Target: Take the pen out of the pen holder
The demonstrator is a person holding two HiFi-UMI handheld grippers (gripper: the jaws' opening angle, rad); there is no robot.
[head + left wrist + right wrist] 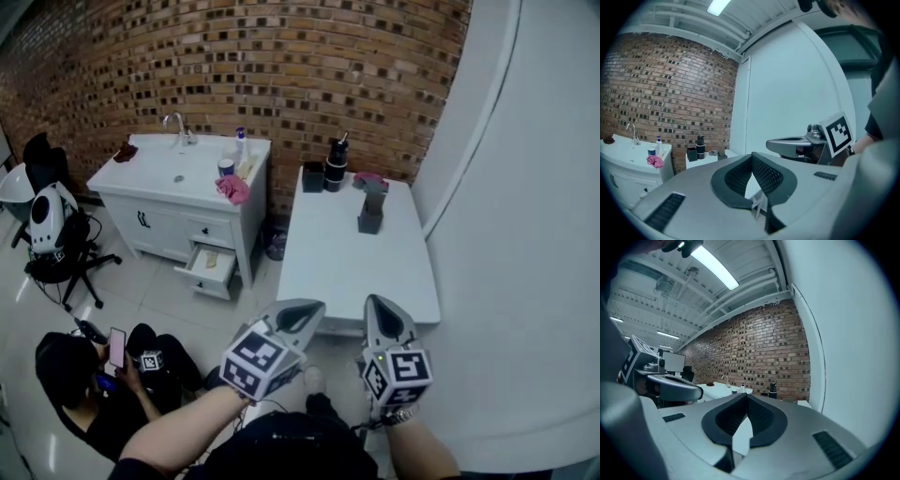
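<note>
A white table (352,258) stands ahead of me against the brick wall. At its far edge is a black cylindrical holder (335,165) with something thin sticking out of its top, and a black square box (313,176) stands beside it. The same holder (700,146) shows small and far off in the left gripper view. My left gripper (305,309) and right gripper (380,304) hover side by side short of the table's near edge, well away from the holder. Both are shut with nothing between the jaws, seen close up on the left gripper (752,156) and the right gripper (746,396).
A dark grey block (370,214) and a pink cloth (369,179) lie on the table. A white sink cabinet (178,183) with an open drawer (208,266) stands to the left. A person (94,384) sits on the floor with a phone. A curved white wall (525,234) runs along the right.
</note>
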